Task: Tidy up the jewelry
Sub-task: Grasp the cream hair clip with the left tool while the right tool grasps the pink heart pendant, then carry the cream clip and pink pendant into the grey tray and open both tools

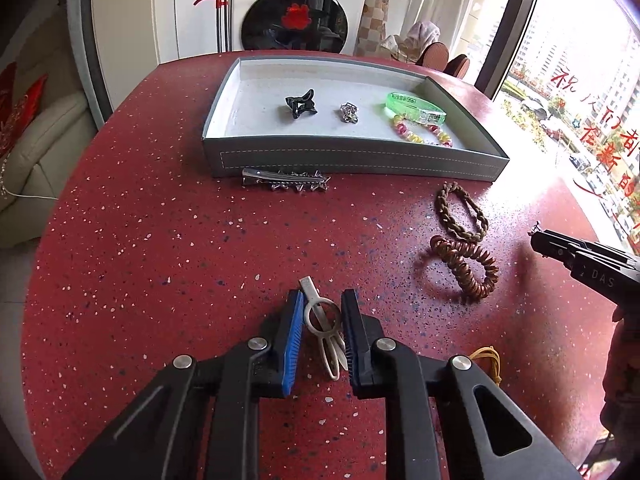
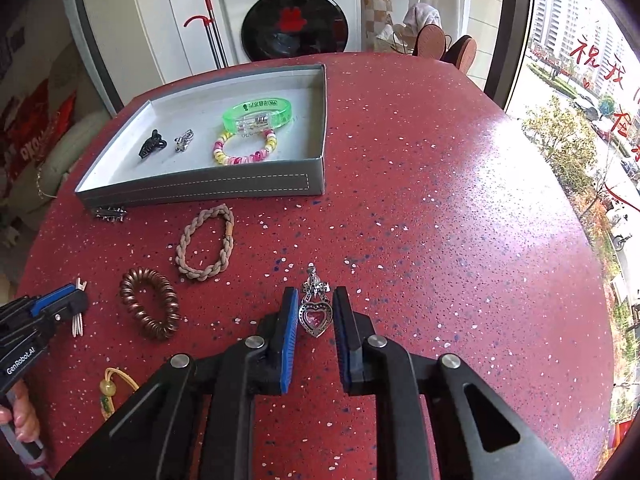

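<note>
Home, laundry or balcony corner of a flat. White front-load washing machine [image 1: 298, 8] at the far side, red-handled mop [image 1: 222, 8] left of it, cream sofa [image 1: 36, 152] with red cushions far left. Round red speckled table [image 1: 160, 260] near. Big window [image 2: 580, 100] right, apartment blocks and street outside.

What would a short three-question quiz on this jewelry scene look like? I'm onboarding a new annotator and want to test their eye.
1. True or false: the green bangle lies inside the gray tray.
2. Which item sits between the right gripper's fingers? A) braided band B) heart pendant C) black claw clip
3. Fill in: the left gripper straddles a white ____ on the red table.

Key: 1 true; 2 B; 3 hair clip.
</note>
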